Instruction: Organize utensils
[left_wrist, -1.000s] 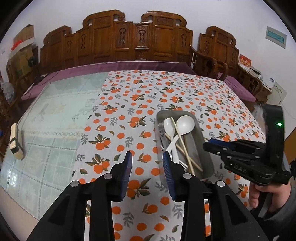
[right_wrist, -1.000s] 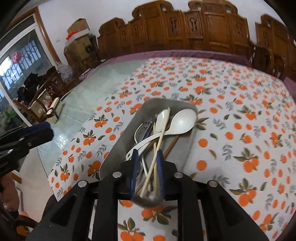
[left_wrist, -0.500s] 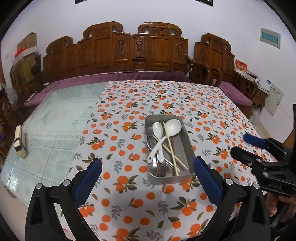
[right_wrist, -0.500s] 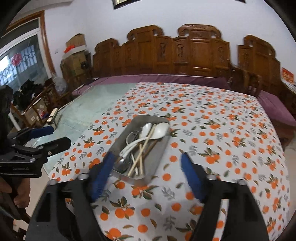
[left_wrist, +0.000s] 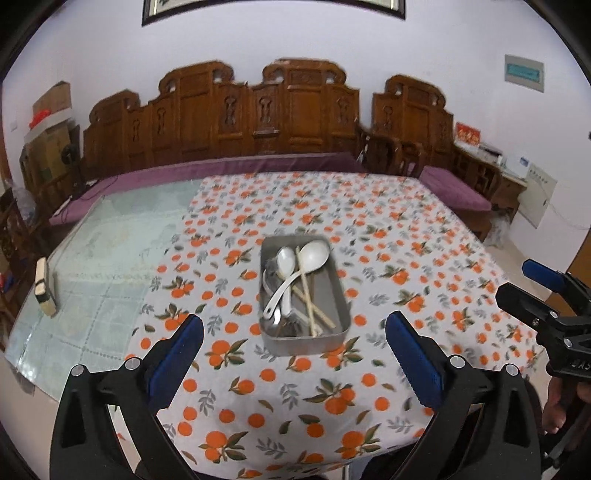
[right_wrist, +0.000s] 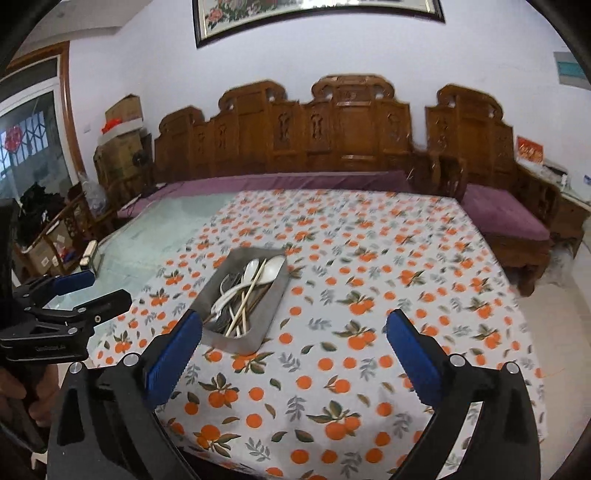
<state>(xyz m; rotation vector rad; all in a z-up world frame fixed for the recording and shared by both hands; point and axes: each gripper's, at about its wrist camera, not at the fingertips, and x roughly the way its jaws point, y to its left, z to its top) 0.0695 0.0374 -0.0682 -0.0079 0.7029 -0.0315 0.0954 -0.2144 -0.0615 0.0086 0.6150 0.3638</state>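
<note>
Spoons (left_wrist: 295, 266), chopsticks (left_wrist: 308, 295), forks in tray (left_wrist: 341, 295) mid-table; left gripper (left_wrist: 293, 354) wide, right gripper (right_wrist: 293, 354) just opened wide, both empty.

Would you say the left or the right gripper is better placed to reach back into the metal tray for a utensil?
Left, marginally. The metal tray lies centred between the open left gripper, its long side running straight ahead. From the right gripper, also open and empty, the tray sits off to the left and angled.

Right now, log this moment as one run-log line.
left gripper: open, empty | right gripper: open, empty, jaws just opened | utensils: all in metal tray | stage: apparently done
</note>
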